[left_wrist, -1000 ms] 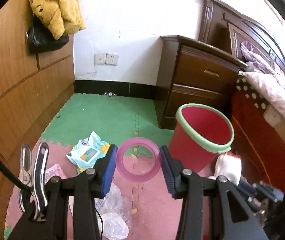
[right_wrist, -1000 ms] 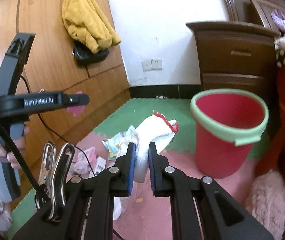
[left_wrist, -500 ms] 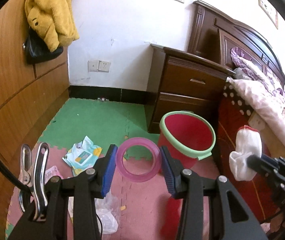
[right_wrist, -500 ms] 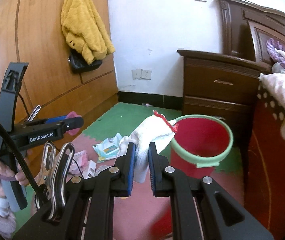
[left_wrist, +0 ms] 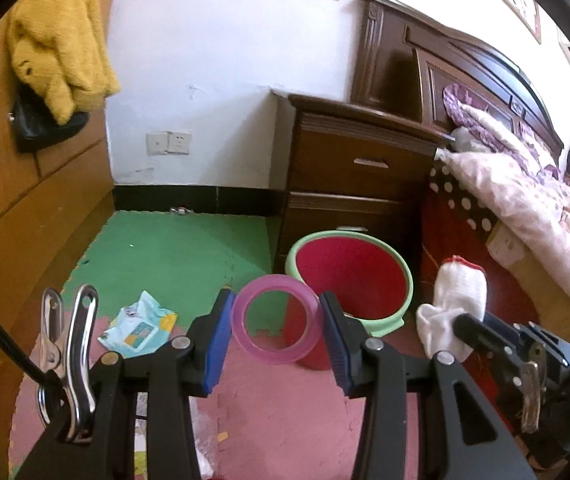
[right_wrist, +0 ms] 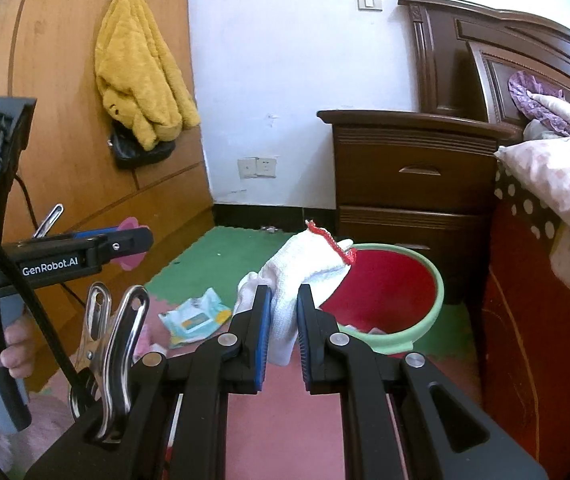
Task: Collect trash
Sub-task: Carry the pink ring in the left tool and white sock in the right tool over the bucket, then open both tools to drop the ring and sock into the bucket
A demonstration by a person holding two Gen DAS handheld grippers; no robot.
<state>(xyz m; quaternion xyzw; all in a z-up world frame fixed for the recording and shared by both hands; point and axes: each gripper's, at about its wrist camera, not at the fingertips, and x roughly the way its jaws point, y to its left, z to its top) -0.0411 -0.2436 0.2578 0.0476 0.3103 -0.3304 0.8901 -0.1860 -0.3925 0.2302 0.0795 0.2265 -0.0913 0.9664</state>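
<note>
We have lifted both tools from the foam floor mats toward the red plastic bucket with the green rim (left_wrist: 351, 276). Our left tool (left_wrist: 276, 320) stays half-open, gripping the translucent pink plastic ring (left_wrist: 276, 319); our right tool (right_wrist: 284, 322) stays nearly closed on the white knitted glove with red trim (right_wrist: 305, 276). Both pieces now hang beside the bucket's mouth, so dropping comes next.

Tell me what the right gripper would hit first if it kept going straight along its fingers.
Probably the red bucket. The right gripper, shut on the white glove, points down toward the bucket's green rim and open mouth. Nothing else shows in that line, though fisheye depth is uncertain.
</note>
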